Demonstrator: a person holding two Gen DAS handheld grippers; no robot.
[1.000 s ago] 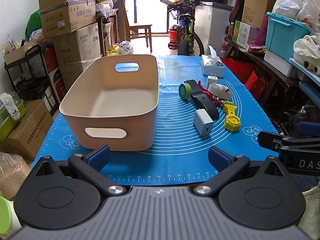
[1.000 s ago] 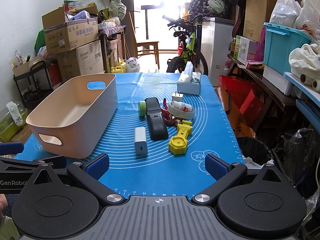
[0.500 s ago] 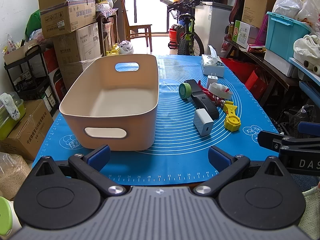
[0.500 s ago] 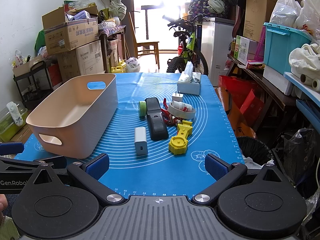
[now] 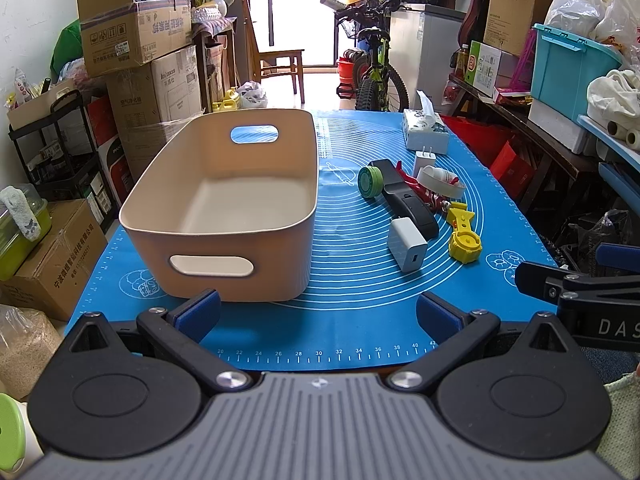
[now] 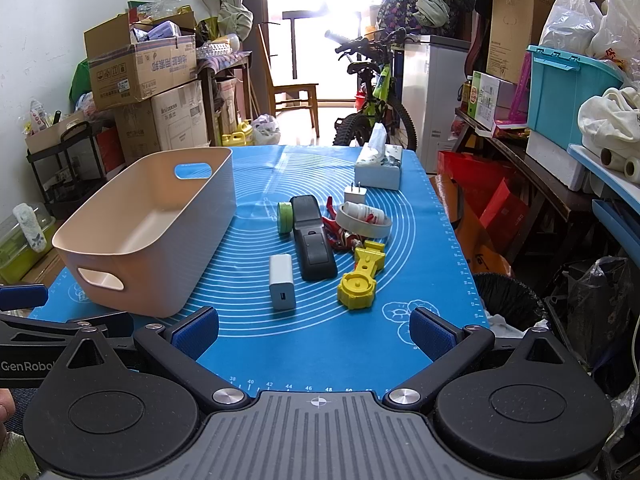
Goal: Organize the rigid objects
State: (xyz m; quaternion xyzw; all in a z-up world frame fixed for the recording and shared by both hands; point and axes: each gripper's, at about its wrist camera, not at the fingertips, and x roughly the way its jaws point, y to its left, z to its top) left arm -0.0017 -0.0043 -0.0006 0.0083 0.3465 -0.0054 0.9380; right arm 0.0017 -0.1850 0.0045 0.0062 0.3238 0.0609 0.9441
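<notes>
An empty beige bin (image 5: 224, 236) (image 6: 192, 248) stands on the left of the blue mat (image 5: 340, 320). To its right lie a white charger (image 5: 407, 243) (image 6: 281, 282), a black remote (image 5: 406, 205) (image 6: 313, 246), a green tape roll (image 5: 369, 181) (image 6: 285, 218), a yellow tool (image 5: 464, 238) (image 6: 360, 280), a white tape ring (image 6: 363, 222), red pliers (image 6: 338, 230) and a small white plug (image 6: 355, 194). My left gripper (image 5: 318, 314) is open and empty at the mat's near edge, before the bin. My right gripper (image 6: 314, 330) is open and empty, near the charger.
A tissue box (image 5: 425, 134) (image 6: 378, 168) sits at the mat's far right. Cardboard boxes (image 5: 136, 28) stack at the left. A bicycle (image 6: 372, 108) stands behind the table. Shelves with a teal crate (image 6: 568, 92) run along the right.
</notes>
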